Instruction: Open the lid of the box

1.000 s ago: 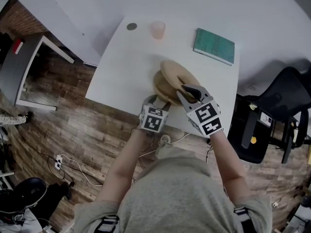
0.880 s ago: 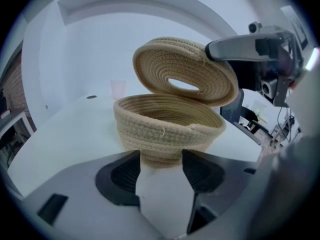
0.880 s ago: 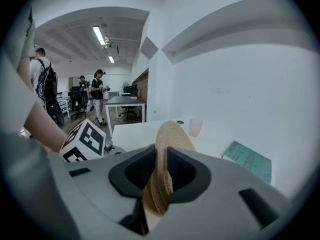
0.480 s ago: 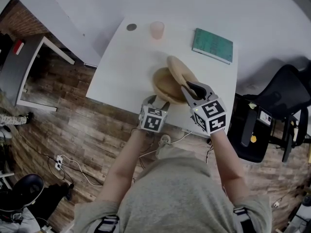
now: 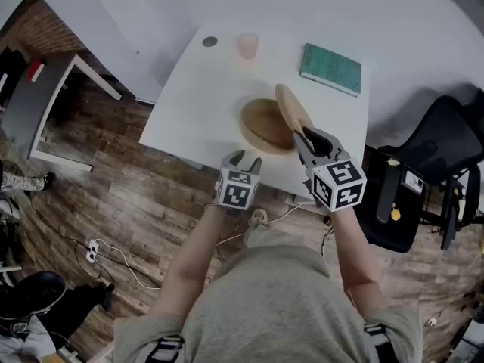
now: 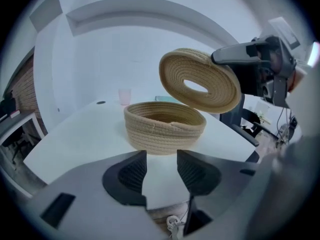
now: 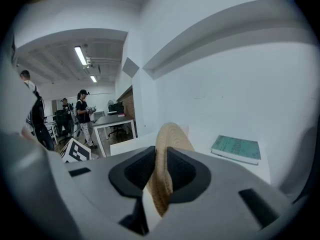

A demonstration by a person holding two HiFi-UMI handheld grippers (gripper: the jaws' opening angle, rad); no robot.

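A round woven rope box (image 5: 265, 125) stands uncovered on the white table (image 5: 204, 97). My right gripper (image 5: 308, 138) is shut on the edge of its woven lid (image 5: 291, 110) and holds it tilted on edge above the box's right side. In the right gripper view the lid's rim (image 7: 165, 144) is pinched between the pads of that gripper (image 7: 161, 171). In the left gripper view the box (image 6: 165, 126) sits ahead and the lid (image 6: 200, 80) hangs above it. My left gripper (image 5: 243, 157) is open at the table's near edge; its jaws (image 6: 161, 171) have just been closing, with nothing between them.
A green book (image 5: 331, 69) lies at the table's far right. A pink cup (image 5: 247, 45) and a small dark disc (image 5: 209, 41) stand at the far edge. A black office chair (image 5: 431, 172) is right of the table. People stand in the background in the right gripper view.
The lid has come up off the box and tipped steeply to the right in my right gripper. My left gripper has drawn back from the box toward the table's near edge.
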